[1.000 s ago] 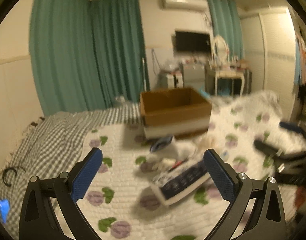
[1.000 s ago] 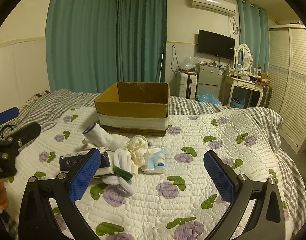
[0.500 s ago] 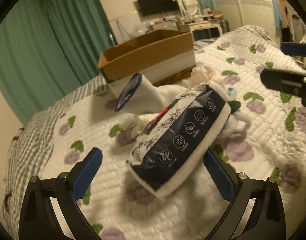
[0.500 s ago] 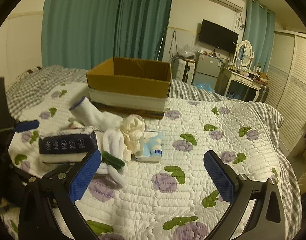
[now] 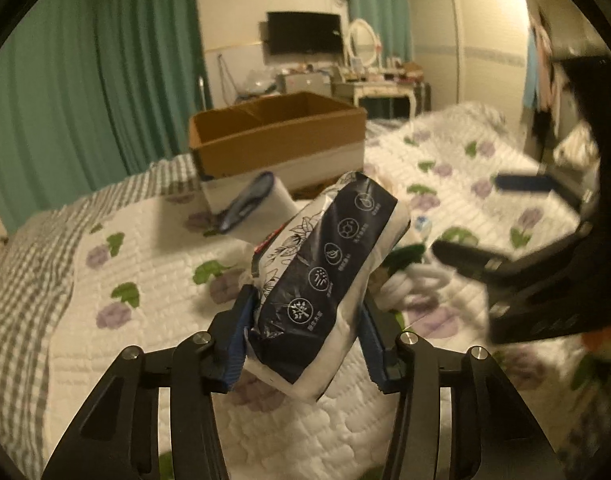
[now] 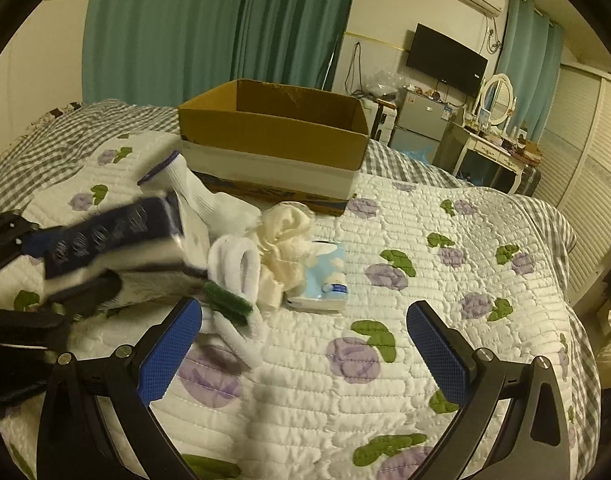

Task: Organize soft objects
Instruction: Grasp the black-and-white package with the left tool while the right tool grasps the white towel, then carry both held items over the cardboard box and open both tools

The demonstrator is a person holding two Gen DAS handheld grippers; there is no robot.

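Observation:
My left gripper (image 5: 305, 332) is shut on a dark-blue-and-white tissue pack (image 5: 325, 280) and holds it tilted above the quilt; the pack also shows blurred in the right wrist view (image 6: 113, 240). An open cardboard box (image 5: 277, 136) stands behind it, also in the right wrist view (image 6: 273, 140). My right gripper (image 6: 305, 344) is open and empty above the quilt. In front of it lie a white sock (image 6: 201, 196), white socks with a green band (image 6: 233, 276), a cream cloth (image 6: 281, 240) and a light-blue tissue pack (image 6: 325, 276).
The bed has a white floral quilt (image 6: 425, 320) and a grey checked blanket (image 5: 21, 264) at the left. Green curtains (image 6: 185, 32), a dressing table (image 6: 493, 144) and a wardrobe (image 6: 585, 160) stand beyond the bed.
My left gripper has shut on the dark-blue tissue pack and lifted it off the quilt. My right gripper has moved a little closer to the pile, still open.

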